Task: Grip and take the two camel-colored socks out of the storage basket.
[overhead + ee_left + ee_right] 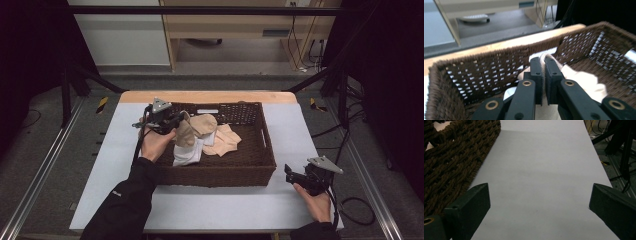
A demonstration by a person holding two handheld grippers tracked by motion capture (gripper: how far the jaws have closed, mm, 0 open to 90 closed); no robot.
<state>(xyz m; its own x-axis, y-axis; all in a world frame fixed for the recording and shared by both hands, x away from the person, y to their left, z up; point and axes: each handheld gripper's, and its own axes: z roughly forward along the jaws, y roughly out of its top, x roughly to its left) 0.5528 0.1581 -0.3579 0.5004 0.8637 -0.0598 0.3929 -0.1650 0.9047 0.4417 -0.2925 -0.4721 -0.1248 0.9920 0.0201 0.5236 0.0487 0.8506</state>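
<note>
On a white-topped table (210,205), the left gripper (176,123) is pinching a beige sock (186,134) above the wicker basket (220,176), the right gripper (294,175) is idling wide open beside it, and the thin fold risks slipping free.

The wicker basket (260,150) stands in the middle of the table (300,130). Inside it a sock (186,134) hangs from the left gripper (176,122) at the left part, above a folded cloth (187,155) — other socks (222,140) lie just right of it. The right gripper (290,172) rests on the table, right of the basket — apart from it.
</note>
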